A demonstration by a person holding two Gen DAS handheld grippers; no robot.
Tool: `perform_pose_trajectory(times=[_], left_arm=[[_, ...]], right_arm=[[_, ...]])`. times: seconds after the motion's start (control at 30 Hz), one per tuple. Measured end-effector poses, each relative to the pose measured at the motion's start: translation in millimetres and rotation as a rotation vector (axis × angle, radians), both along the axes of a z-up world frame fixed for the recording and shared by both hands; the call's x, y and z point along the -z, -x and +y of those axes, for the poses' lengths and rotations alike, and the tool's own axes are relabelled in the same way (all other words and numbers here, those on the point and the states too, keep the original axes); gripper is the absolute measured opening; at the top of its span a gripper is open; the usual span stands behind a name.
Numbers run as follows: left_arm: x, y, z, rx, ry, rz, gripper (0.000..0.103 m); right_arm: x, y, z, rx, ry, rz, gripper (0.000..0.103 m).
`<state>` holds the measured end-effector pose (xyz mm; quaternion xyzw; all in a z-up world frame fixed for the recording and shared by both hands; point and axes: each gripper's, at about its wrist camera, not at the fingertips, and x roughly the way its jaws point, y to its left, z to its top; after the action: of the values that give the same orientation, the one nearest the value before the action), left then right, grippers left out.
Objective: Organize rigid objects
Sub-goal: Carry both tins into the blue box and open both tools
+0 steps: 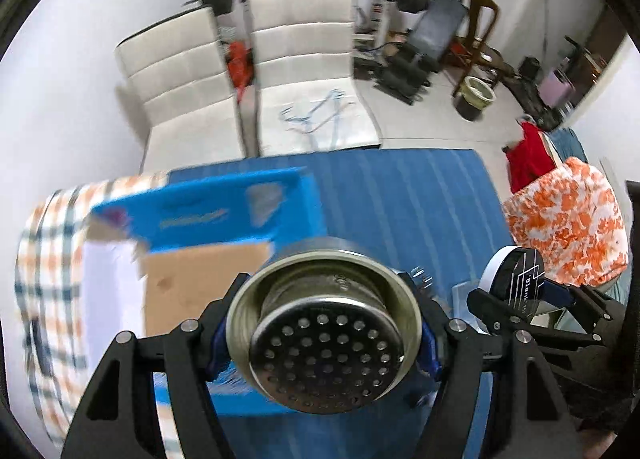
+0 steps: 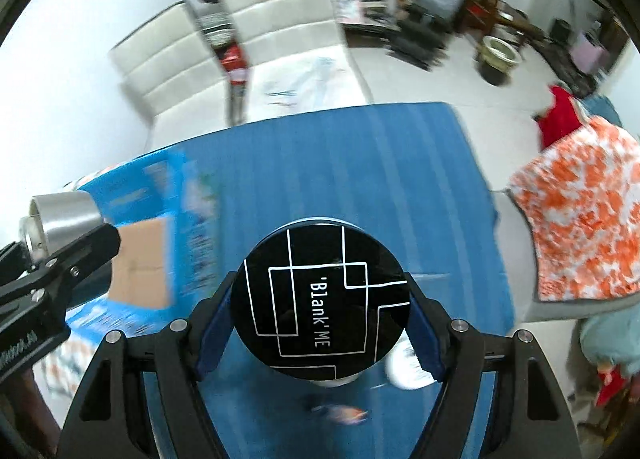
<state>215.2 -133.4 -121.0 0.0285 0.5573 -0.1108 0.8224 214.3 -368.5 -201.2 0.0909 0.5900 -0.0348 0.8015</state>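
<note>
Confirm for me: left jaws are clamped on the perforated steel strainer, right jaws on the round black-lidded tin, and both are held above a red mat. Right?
Not quite: the mat is blue, not red, as the right wrist view shows. The rest holds: the left gripper clamps the steel strainer and the right gripper clamps the black-lidded tin above it.

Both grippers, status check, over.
Left gripper shut on steel strainer. Right gripper shut on black-lidded tin. Open blue box ahead, nothing blocking.

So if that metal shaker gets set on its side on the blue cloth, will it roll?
Probably: the metal shaker looks round and smooth, so it would likely roll. Its shiny wall may be slippery in the left tool. It seems rigid, not fragile.
</note>
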Motion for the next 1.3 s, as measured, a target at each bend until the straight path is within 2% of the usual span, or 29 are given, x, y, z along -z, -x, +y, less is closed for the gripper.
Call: perform_pose_trajectory(times=[0.13,0.23,0.4,0.57,0.7,0.83,1.0,1.13,1.3], left_arm=[[4,-4,52,-0.040,0.011,0.052,0.069],[13,-16,87,-0.045,-0.006,0.070,0.069],[46,-44,129,-0.069,-0.020,0.111,0.069],[94,-75,161,-0.076,0.012,0.188,0.069],[127,-92,170,-0.065,0.035,0.247,0.069],[153,-106,171,-0.047,0.087,0.320,0.069],[176,-116,166,-0.029,0.179,0.403,0.069],[195,-117,153,0.000,0.147,0.435,0.069],[204,-119,151,-0.007,0.180,0.474,0.069]], right_arm=[[-5,-2,65,-0.064,-0.073,-0.009,0.078],[8,-20,115,-0.105,-0.144,0.016,0.078],[49,-66,181,-0.160,-0.145,0.065,0.078],[102,-121,205,-0.183,-0.157,0.139,0.078],[147,-146,229,-0.212,-0.125,0.194,0.078],[185,-164,233,-0.228,-0.110,0.257,0.078],[203,-175,239,-0.287,-0.100,0.309,0.079],[220,-182,259,-0.319,-0.067,0.366,0.081],[233,-191,269,-0.335,-0.058,0.400,0.083]])
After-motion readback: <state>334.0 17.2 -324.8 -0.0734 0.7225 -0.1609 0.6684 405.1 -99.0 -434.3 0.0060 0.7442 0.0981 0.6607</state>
